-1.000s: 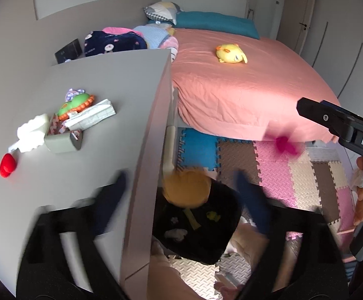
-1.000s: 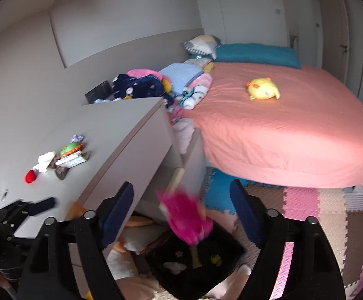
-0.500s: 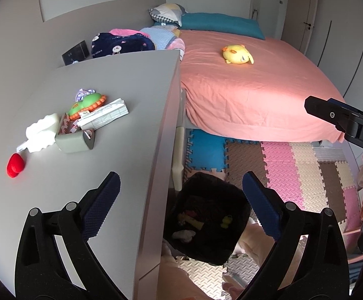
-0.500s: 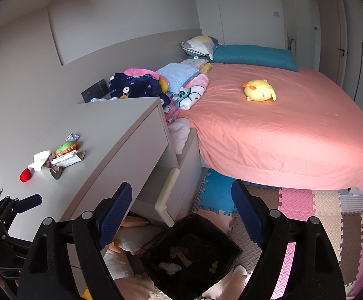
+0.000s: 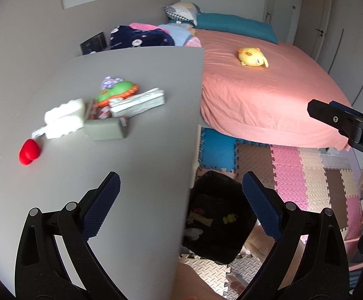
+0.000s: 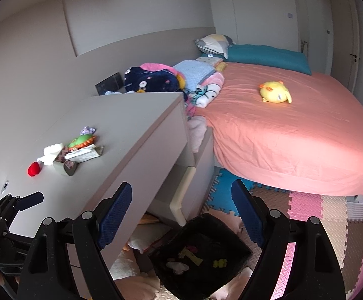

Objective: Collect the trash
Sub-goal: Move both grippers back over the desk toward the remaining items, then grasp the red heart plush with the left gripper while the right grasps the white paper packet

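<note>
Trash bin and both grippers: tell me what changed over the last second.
A pink item and an orange one were dropping toward the black trash bin; both are gone from the air now. The left gripper swung toward the desk. The right gripper stays open above the bin. The desk clutter is unmoved.

matt, smooth grey desk top [image 5: 136, 80]; creased salmon cloth bedsheet [image 6: 293, 135]; embossed foam floor tiles [image 5: 291, 165]; matt black bin [image 6: 201, 255]; blue knurled pads [image 6: 115, 215] on matt black plastic fingers; glossy red trinket [image 5: 29, 152]; plush yellow toy [image 6: 276, 95].
</note>
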Demonstrator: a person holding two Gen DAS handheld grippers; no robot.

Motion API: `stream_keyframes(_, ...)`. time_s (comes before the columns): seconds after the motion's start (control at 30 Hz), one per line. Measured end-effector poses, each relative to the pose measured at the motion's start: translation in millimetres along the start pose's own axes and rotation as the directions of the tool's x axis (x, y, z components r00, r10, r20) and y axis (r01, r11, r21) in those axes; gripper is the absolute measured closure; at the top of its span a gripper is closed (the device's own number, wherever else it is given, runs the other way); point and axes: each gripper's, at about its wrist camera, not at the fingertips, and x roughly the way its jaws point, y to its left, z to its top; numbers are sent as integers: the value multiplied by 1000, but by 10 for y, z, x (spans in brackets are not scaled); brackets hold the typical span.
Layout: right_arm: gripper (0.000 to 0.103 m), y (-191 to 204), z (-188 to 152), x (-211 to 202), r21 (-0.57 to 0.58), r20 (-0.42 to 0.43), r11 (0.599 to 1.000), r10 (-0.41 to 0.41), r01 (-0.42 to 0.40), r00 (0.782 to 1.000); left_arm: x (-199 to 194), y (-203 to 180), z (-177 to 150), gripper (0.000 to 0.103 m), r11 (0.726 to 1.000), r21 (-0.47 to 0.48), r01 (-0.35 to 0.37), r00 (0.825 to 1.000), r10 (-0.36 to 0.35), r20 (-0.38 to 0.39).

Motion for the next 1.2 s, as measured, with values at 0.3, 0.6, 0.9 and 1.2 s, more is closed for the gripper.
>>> stream_keyframes(0.3,21,387,72,194,-56,-18,996,69,-70,997,-38,415,-33,8,997,-61,-46,999,46,-5)
stream_keyframes(0.6,21,784,97,450,-109,-61,985,129,-135,990,-42,872,-92,8,986,-139,-94,996,91,-24)
stream_keyframes(0.9,21,1110,98,664,-139,-96,975,160,-173,982,-21,1205,-146,8,976,-177,-131,991,126,-37)
stream_keyframes(1.2,21,1315,161,962,-163,-128,971,155,-175,980,50,1573,-145,8,961,-226,-160,987,152,-54)
